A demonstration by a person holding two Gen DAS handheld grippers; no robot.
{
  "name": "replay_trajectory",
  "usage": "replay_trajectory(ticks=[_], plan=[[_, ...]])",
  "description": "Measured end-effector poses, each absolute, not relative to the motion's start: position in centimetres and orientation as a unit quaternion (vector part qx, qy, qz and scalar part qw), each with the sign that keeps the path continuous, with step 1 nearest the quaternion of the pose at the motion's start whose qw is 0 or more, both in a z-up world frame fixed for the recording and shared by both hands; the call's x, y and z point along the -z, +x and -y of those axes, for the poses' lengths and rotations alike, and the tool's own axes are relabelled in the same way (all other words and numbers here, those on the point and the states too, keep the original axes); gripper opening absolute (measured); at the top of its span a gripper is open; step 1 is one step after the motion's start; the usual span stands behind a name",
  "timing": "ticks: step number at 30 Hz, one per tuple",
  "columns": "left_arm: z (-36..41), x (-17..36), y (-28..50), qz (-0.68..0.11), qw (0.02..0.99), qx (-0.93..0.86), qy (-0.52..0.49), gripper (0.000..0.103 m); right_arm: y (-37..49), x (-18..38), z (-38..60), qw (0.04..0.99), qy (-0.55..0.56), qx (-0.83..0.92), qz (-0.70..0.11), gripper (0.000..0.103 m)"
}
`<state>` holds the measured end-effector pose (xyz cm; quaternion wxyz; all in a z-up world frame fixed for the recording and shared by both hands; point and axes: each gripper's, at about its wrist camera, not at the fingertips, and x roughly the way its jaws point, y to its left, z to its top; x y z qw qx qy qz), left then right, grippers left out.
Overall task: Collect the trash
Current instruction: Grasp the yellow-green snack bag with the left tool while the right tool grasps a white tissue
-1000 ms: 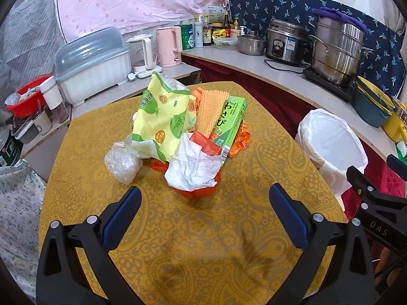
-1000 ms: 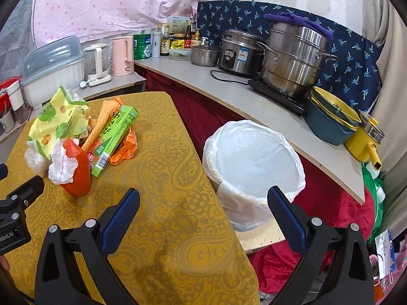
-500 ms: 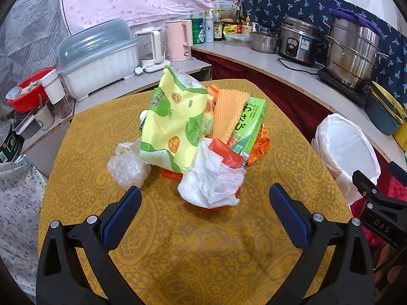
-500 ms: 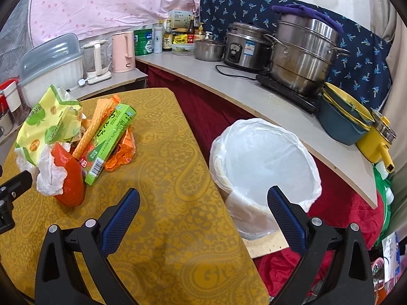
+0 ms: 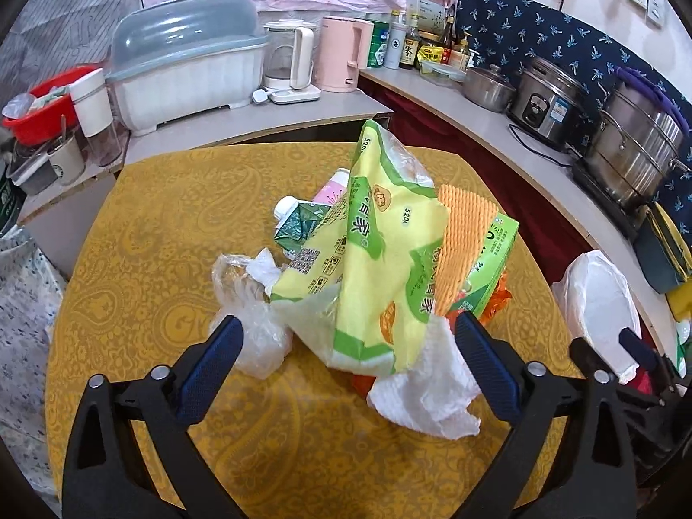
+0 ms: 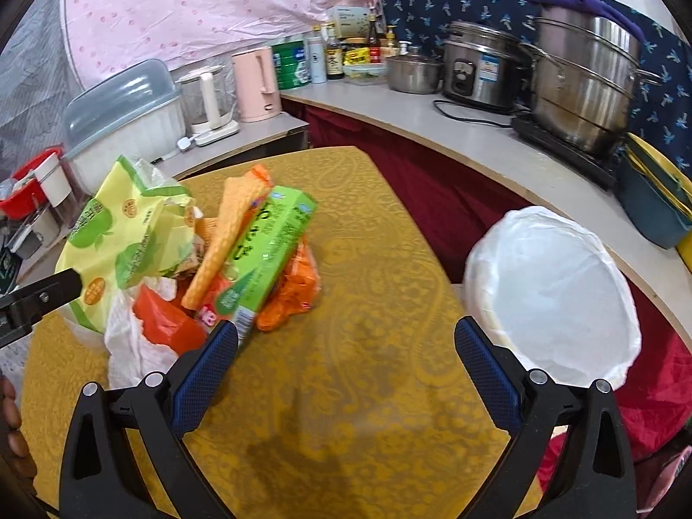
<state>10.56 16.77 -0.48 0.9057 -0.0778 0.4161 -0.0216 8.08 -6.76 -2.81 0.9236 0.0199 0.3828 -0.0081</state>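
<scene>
A yellow patterned table (image 5: 173,259) stands beside a curved grey counter (image 6: 497,129). Pink dotted cloth (image 6: 194,8) and navy leaf-print fabric (image 5: 540,30) cover the walls behind; red drapes (image 6: 432,181) hang below.

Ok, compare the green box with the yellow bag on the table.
The green box is stiff and straight-edged; the yellow bag is soft and crumpled. The box is narrow and closed, while the bag is broader and torn open at the top. The box leans on the pile's side towards the bin; the bag stands on the far side from it. Both carry green print and sit in one heap.
</scene>
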Motion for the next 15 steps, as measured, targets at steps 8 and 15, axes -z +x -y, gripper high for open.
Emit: replay_trajectory(ticks=[8,15], plan=[[-16.8,0.5,11.7,-0.424,0.899,0.066,-0.09,0.018,8.2,4.0,2.4,0.916,0.001,-0.055,-0.397,0.096],[-17.3,-1.2,10.5,-0.4,0.909,0.077,-0.088,0.001,7.3,3.8,0.2,0.913,-0.014,-0.084,-0.399,0.094]])
